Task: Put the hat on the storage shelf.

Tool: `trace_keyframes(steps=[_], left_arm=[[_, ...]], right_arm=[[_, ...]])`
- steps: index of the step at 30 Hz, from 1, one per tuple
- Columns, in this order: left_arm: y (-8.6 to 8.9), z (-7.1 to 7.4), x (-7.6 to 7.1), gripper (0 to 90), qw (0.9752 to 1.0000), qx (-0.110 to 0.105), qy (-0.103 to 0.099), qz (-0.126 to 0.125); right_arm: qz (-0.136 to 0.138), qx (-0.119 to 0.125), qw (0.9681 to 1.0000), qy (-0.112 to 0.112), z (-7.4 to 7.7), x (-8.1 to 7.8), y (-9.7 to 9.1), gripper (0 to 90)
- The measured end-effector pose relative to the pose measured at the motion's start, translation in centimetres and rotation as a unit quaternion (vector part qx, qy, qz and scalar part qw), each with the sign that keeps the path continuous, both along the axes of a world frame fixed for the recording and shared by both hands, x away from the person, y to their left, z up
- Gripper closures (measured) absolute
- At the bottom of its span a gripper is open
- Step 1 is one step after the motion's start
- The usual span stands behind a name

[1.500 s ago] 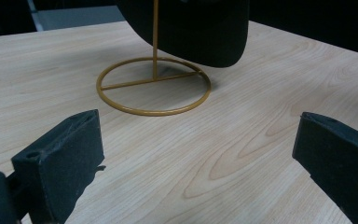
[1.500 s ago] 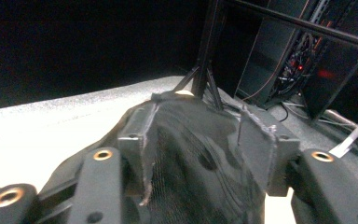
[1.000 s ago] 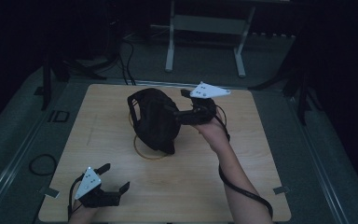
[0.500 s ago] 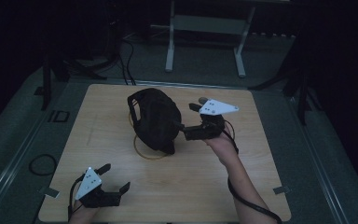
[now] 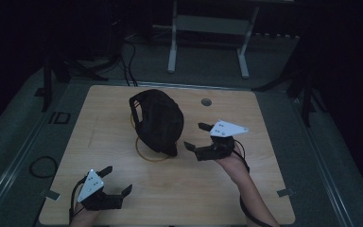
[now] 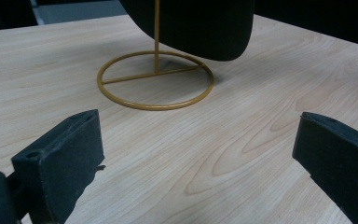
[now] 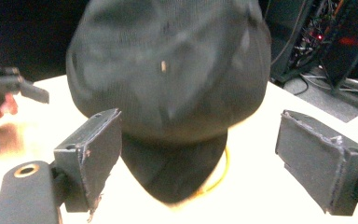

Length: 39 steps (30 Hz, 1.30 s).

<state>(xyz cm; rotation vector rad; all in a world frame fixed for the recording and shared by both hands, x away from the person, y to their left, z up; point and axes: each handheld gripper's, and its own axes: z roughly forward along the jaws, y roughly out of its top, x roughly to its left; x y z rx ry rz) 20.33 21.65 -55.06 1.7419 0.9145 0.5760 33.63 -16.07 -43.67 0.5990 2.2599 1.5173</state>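
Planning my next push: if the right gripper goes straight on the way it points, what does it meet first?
Most likely the black cap on its gold wire stand. The right gripper, jaws open, points straight at the cap's brim, with bare table between them.

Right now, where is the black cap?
In the high view the black cap hangs on a gold wire stand mid-table, just left of the right gripper.

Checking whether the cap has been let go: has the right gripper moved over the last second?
Yes. The right gripper has drawn back from the black cap on its wire stand, toward the table's near edge, jaws open.
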Motion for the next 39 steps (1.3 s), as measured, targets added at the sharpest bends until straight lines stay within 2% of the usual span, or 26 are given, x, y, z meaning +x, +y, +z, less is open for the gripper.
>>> trace_keyframes(steps=[2,6,12,21,33,39], left_arm=[[0.0,0.0,0.0,2.2,1.0,-0.001,-0.001,0.002],[0.0,0.0,0.0,2.1,1.0,0.001,0.001,0.0],[0.0,-0.1,0.1,2.1,1.0,0.003,0.002,0.0],[0.0,-0.2,0.2,2.1,0.9999,-0.003,0.006,-0.01],[0.0,-0.4,0.3,2.1,0.9999,0.007,0.013,-0.006],[0.1,-0.4,0.3,2.2,0.9998,0.001,0.015,-0.009]], right_arm=[[-0.001,0.002,1.0,0.009,-0.9,-0.3,-0.6,14.3],[-0.004,-0.01,0.9997,0.023,-2.6,-0.8,-1.3,14.3],[-0.017,0.0,0.9996,0.023,-4.9,-1.6,-2.6,14.5],[-0.02,-0.01,0.9982,0.056,-7.7,-2.4,-3.6,14.5],[-0.013,-0.021,0.9972,0.071,-9.5,-3.7,-5.2,14.5],[-0.018,-0.034,0.997,0.067,-10.1,-4.4,-6.6,14.8]])
